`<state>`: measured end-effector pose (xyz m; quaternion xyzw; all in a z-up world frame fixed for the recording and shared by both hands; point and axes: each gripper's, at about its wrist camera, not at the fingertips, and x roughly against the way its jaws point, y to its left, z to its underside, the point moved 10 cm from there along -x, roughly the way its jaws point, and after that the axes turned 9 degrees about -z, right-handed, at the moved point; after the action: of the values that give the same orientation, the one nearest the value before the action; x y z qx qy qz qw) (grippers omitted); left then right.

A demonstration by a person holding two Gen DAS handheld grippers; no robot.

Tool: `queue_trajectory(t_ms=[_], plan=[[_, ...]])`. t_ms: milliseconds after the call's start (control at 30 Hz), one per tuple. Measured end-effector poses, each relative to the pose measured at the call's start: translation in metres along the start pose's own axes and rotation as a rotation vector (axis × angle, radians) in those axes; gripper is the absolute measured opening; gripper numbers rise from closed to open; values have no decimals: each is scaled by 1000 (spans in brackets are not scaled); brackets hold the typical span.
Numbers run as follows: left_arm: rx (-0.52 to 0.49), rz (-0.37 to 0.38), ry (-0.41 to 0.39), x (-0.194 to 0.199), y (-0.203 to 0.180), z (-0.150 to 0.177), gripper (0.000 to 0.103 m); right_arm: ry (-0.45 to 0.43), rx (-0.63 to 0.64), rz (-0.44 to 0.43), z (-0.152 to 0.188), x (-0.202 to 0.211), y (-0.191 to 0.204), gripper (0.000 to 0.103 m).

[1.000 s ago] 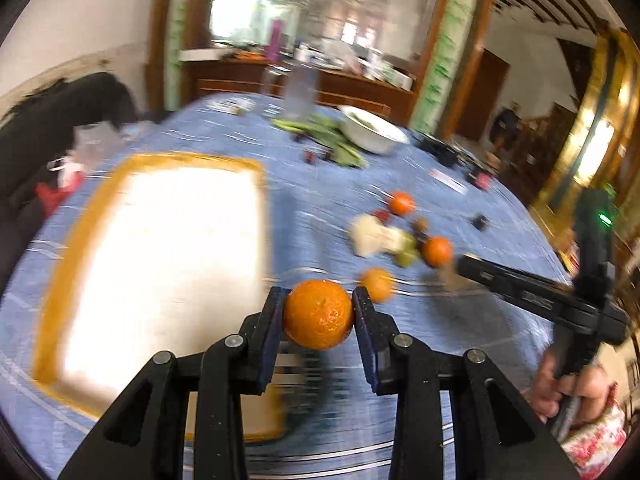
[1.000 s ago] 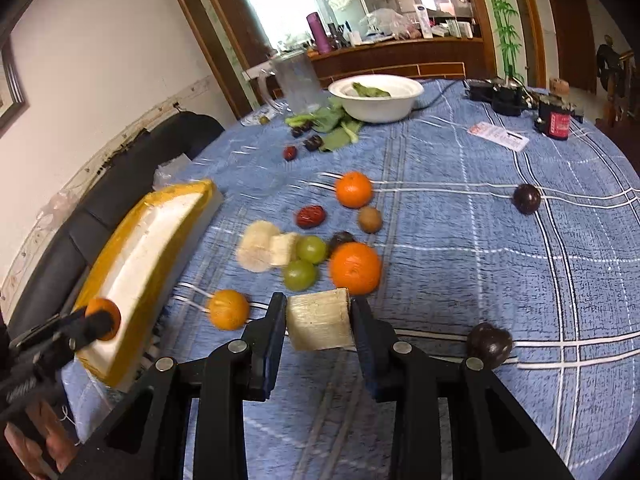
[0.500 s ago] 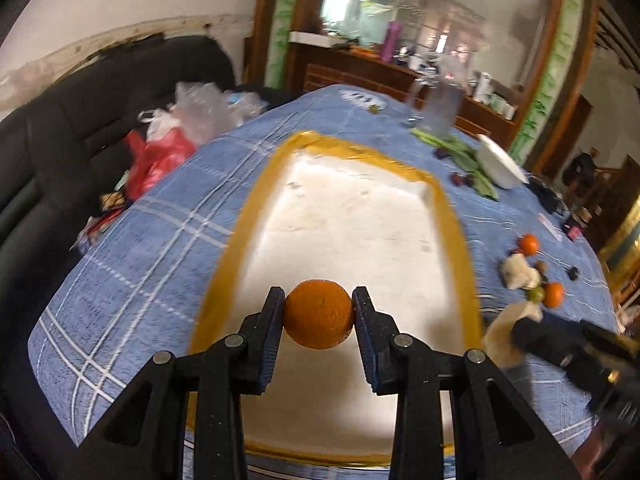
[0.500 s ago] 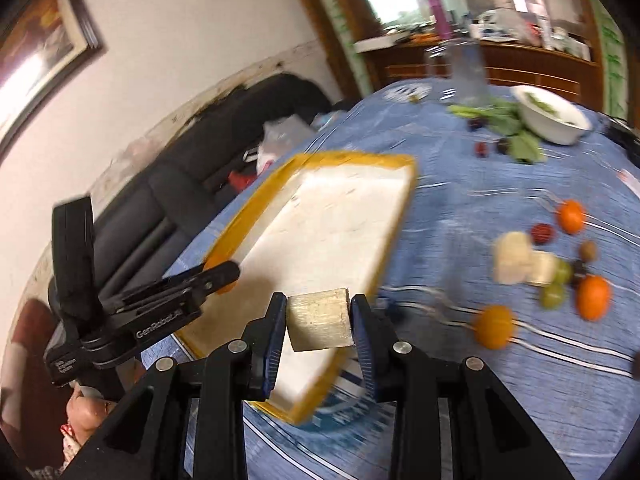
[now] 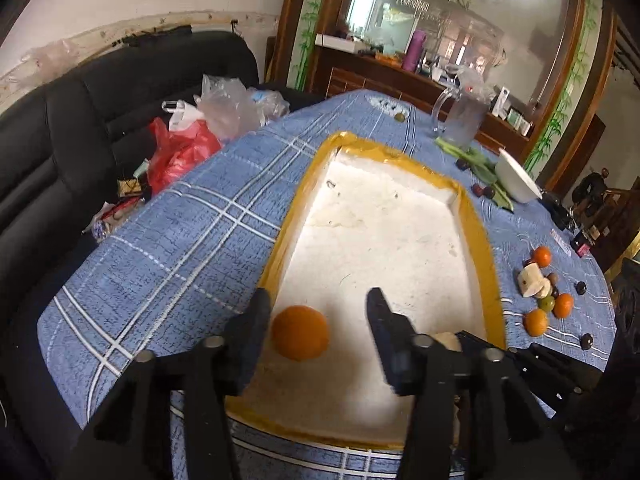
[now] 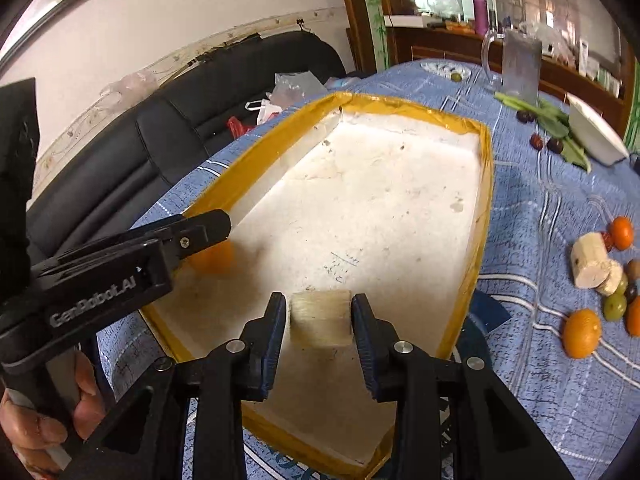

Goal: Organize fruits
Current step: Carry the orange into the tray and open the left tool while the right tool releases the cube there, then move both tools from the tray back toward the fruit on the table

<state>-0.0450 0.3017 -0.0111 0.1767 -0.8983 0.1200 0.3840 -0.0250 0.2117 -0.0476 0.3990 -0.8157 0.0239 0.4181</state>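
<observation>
A white foam tray with a yellow taped rim lies on the blue checked tablecloth. My left gripper is open over the tray's near left part, and an orange lies loose between its fingers, close to the left one. In the right wrist view the orange shows blurred under the left gripper's tip. My right gripper is shut on a pale cut fruit chunk and holds it over the tray's near end. More fruit, oranges, green grapes and pale chunks, lies on the cloth right of the tray.
A white bowl with green leaves and dark plums, and a clear jug, stand at the far end. A black sofa with plastic bags runs along the table's left edge. The table edge is close below both grippers.
My left gripper has opened and let the orange go into the tray. My right gripper has carried the chunk further over the tray's near end.
</observation>
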Motion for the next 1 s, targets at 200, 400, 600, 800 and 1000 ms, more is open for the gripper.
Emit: queue_trajectory(t_ms=[200,400,600,800,1000], plan=[[-35,-40,-102,36,-8,-7,67,-58,54,35,-2,30,14,47],[-73,-28,-193,75,-26,-13,78,-139,45,76,3,71,11,59],[-131,-22,-238,96,-48,-12,79,-201,-10,106,14,108,-6,61],[-179,-7,-258,112,-70,-7,80,-241,-83,112,27,134,-22,63],[-217,-5,-286,124,-88,-2,85,-270,-132,115,37,150,-37,66]])
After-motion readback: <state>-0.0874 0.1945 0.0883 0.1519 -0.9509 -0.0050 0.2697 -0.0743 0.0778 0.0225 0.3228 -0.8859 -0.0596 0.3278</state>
